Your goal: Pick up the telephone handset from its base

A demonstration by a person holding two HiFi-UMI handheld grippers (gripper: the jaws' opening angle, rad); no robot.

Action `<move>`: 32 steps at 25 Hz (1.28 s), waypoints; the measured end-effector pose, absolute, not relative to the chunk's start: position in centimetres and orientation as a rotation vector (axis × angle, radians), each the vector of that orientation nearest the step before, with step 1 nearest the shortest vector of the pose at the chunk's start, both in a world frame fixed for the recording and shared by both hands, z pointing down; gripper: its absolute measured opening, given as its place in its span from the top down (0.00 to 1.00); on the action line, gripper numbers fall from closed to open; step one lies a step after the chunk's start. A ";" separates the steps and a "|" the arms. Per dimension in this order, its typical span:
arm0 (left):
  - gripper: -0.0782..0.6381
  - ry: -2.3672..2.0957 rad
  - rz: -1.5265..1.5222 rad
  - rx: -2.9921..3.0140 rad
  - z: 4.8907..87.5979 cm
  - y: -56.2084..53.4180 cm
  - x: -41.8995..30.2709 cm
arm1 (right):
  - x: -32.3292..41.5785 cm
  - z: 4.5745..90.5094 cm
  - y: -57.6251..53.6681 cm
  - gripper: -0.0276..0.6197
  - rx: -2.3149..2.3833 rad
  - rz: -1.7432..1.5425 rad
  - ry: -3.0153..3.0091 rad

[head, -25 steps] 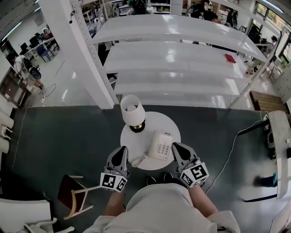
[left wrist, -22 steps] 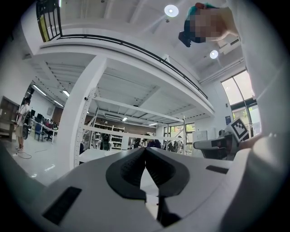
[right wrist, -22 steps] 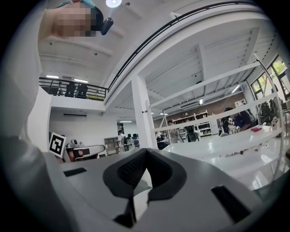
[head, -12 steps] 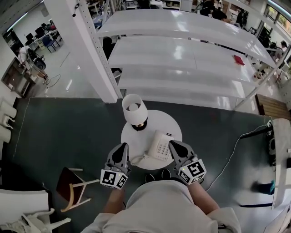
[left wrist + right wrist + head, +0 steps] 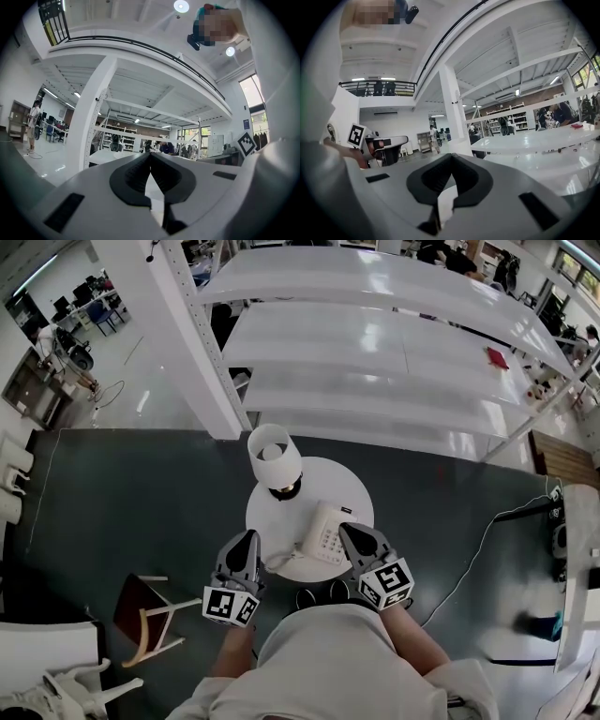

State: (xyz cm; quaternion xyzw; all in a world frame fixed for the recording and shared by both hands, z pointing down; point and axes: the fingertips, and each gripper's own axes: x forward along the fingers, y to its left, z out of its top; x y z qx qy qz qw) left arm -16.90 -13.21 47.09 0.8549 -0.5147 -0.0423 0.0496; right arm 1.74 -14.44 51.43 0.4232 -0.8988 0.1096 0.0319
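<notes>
1. Both tools are clenched with nothing in them. The left gripper (image 5: 247,540) and right gripper (image 5: 347,531) each show tips meeting, with no object between them.
2. The handset (image 5: 314,528) is not lifted yet. It sits on the phone (image 5: 328,538), on the near half of the round table (image 5: 349,486). It looks to lie along the phone's left side, but it is too small to be sure.
3. The phone lies between the two grippers. The right one is just beside its right edge, and the left one is near the cord (image 5: 281,562) at the table's near rim.
4. My read is that you are in the approach. Open the jaws before you close in, because shut tips will only shove the phone.
5. Go for the middle of the handset with the jaws across its narrow width. Squeeze, then lift straight up so the base stays put.
6. Mind the cord, since it could drag the base as you lift. Use the spare gripper to steady the base if it shifts.
7. The lamp (image 5: 274,457) stands at the far side of the table, near the phone. Keep your swing clear of it.
8. The table is white and smooth-looking, so the base will likely slide easily.
9. The room has a dark grey floor (image 5: 112,512), and a chair (image 5: 141,620) stands to your left. A white pillar (image 5: 178,343) and long white shelves (image 5: 375,343) are beyond the table, and a cable (image 5: 478,549) lies on the floor to the right.
</notes>
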 end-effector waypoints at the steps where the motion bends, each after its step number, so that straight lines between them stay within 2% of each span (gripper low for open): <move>1: 0.86 -1.569 -0.127 2.602 47.2 -13.2 -16.9 | 1.7 51.9 -14.5 0.94 1.295 0.341 -2.761; 27: 0.86 -1.585 -0.047 2.547 48.3 -12.4 -18.8 | 0.8 70.7 -17.8 0.94 1.319 0.649 -2.339; 32: 0.86 -1.592 -0.037 2.535 48.5 -12.6 -19.4 | -0.1 72.7 -18.2 0.84 1.306 0.706 -2.300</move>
